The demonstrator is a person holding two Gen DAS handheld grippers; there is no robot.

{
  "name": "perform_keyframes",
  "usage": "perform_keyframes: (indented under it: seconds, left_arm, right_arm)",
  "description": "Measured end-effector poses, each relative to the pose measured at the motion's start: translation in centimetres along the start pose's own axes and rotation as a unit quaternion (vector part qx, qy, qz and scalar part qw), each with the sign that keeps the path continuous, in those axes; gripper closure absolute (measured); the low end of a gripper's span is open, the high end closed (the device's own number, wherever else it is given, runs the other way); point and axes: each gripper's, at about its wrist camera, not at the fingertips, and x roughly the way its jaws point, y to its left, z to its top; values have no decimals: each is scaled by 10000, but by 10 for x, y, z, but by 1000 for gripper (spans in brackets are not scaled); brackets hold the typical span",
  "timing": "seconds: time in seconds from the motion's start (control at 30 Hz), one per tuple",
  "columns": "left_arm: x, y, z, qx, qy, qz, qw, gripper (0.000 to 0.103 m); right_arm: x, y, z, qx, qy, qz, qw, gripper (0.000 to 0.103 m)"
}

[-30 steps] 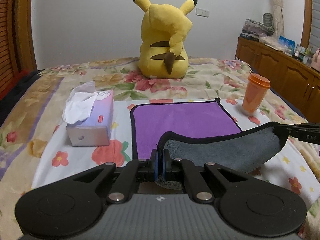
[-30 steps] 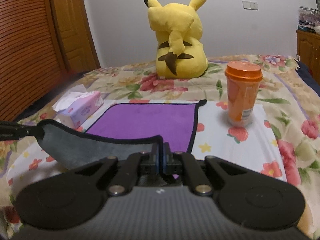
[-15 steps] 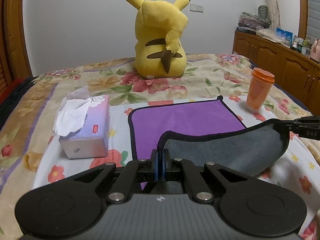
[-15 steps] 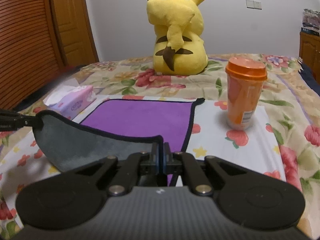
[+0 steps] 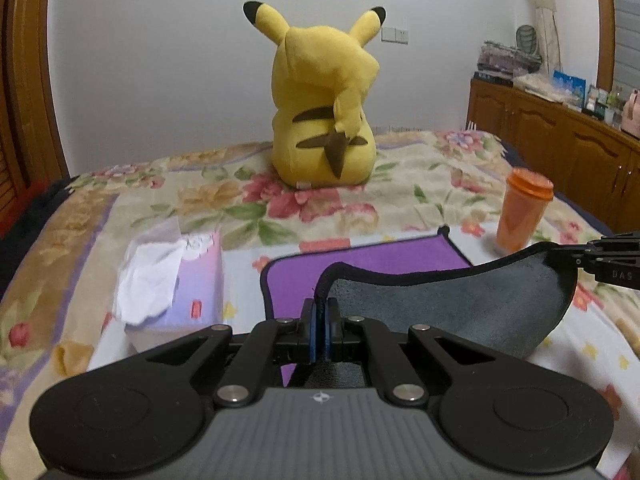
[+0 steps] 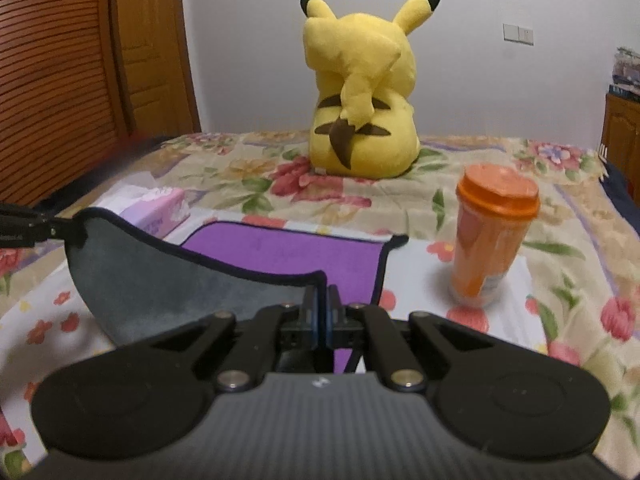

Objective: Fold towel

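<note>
The towel [image 5: 360,264] is purple on top and grey underneath, with a black hem. Its far half lies flat on the bed; its near edge is lifted and curls forward, grey side [image 5: 460,308] showing. My left gripper [image 5: 320,322] is shut on the near left corner. My right gripper [image 6: 322,308] is shut on the near right corner. In the left wrist view the right gripper [image 5: 608,256] shows at the right edge; in the right wrist view the left gripper [image 6: 24,226] shows at the left edge. The towel [image 6: 280,252] hangs slack between them.
A yellow Pikachu plush [image 5: 324,108] sits beyond the towel. A tissue box [image 5: 172,280] stands left of the towel. An orange lidded cup [image 6: 490,236] stands right of it. A wooden cabinet [image 5: 560,152] runs along the right wall, a wooden door [image 6: 80,80] on the left.
Both grippers have risen and moved forward toward the plush, carrying the near edge of the towel over the flat purple half. Less purple shows now.
</note>
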Motion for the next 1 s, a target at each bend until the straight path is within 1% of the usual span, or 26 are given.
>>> perform_keyframes:
  seconds: [0.13,0.2,0.37,0.57,0.77,1.0]
  left_arm:
    - [4,0,15,131,-52,32,9999,99]
    - [6,1,19,174,-79,105,9998,99]
    - [12,5,29,93,-195,113,9997,99]
    - [20,8,43,187,-303,152,9993,99]
    - [34,14,52,181,-383,221,9989,99]
    - [65,18,55,101,-394,343,9986,99]
  right_arm:
    - [2,-1,16,-168,-101,-47,9998,99]
    - [3,-2,22,-241,-152,-60,9996,99]
    - [9,0,38,-494,-242,-160,9984,99]
    - [15,4,52,-750,-394,-202,9962,99]
    - [30,2,58,-841,-462,-344,9948,99]
    - [56,-6,57,-740,-462,-418,9953,99]
